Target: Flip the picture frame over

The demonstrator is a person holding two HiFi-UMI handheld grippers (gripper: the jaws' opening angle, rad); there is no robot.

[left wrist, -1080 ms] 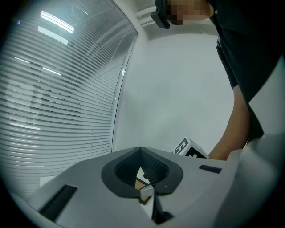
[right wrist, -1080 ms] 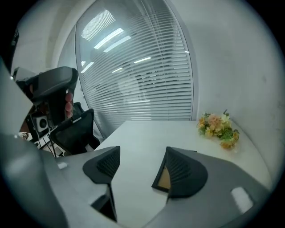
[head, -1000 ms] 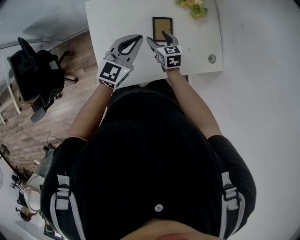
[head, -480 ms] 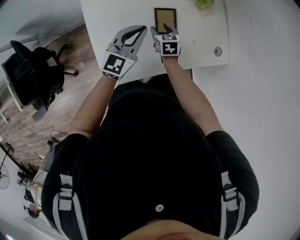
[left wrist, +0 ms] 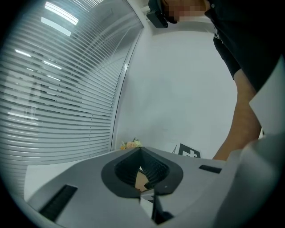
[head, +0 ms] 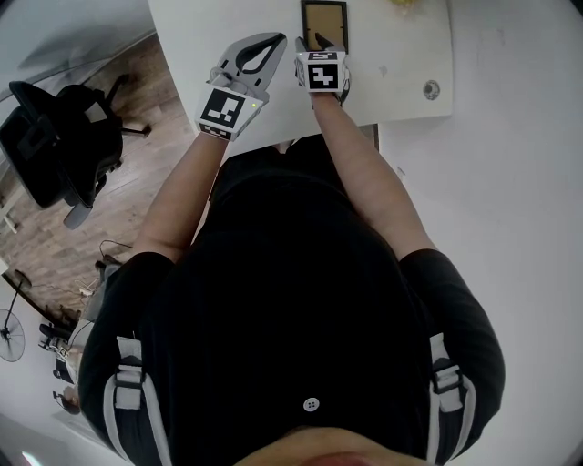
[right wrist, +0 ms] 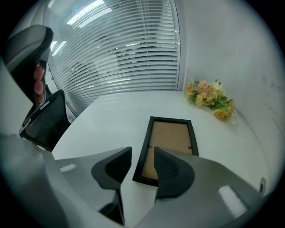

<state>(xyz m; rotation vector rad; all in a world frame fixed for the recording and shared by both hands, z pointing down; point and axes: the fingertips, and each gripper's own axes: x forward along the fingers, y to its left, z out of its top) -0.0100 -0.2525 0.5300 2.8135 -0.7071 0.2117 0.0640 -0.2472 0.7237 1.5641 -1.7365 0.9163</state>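
Observation:
The picture frame (head: 324, 20), black-edged with its brown backing up, lies flat on the white table (head: 219, 27). My right gripper (head: 314, 50) hangs tilted down over the frame's near end. In the right gripper view its jaws have just been closing and stand a little apart around the near left corner of the frame (right wrist: 171, 138); the pads do not press on it. My right gripper (right wrist: 142, 156) is open. My left gripper (head: 276, 41) hovers beside it to the left, its tips together and empty. The left gripper (left wrist: 140, 150) shows a sliver of the frame through its pads.
A small bunch of flowers (right wrist: 209, 99) lies beyond the frame near the wall. A round grommet (head: 431, 89) sits at the table's right. A black office chair (head: 55, 146) stands on the wood floor to the left. The table's near edge runs just under the grippers.
Both grippers have sunk toward the table and now sit nearer the frame. The right gripper tipped further down and its jaws narrowed. The left gripper stays shut.

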